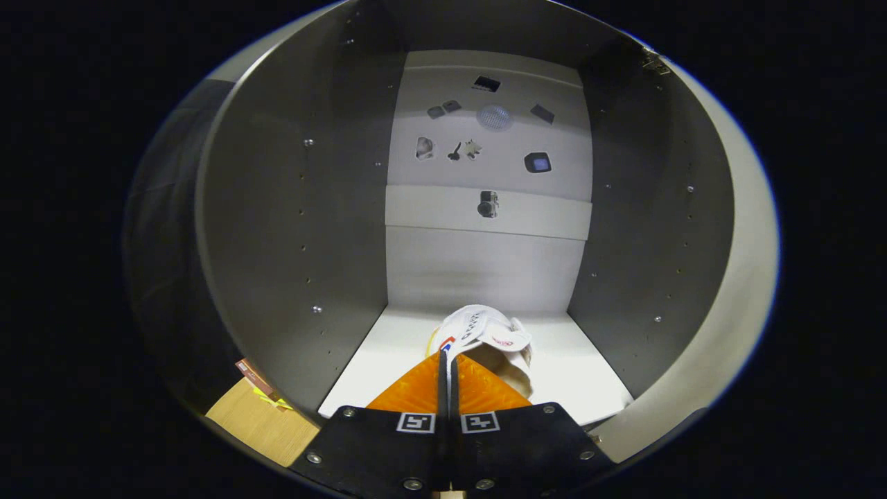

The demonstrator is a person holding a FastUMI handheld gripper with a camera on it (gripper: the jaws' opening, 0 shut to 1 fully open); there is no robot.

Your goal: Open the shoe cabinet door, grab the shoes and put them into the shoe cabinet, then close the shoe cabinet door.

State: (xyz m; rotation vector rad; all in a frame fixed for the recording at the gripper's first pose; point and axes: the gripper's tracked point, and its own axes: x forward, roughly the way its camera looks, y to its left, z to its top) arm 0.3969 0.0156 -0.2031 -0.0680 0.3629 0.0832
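The shoe cabinet [291, 229] stands open, grey side walls flanking its white floor. On that floor sits a white sneaker [485, 336], inside the cabinet. The claw [445, 360] is clamped together on the sneaker's edge.

Small stickers on the back panel of the shoe cabinet [485, 263], all apart from each other:
- top: dark rectangle [486, 84]
- below it: pale round mesh-like disc [495, 117], w/ two small grey pieces [443, 109] to one side and a slanted dark rectangle [542, 113] to the other
- next row: pale blob [424, 147], black key-like shape [454, 152], small star-like shape [473, 148], dark square w/ bluish centre [538, 163]
- lowest, on the panel's cross strip: camera-like item [488, 204]

Too small to tell more.

Outside the cabinet, low at its side: light wooden board [260, 423], w/ a reddish-brown scrap [251, 372] and a yellow bit [271, 398] at its edge. Dark cloth wall [163, 229] above that.
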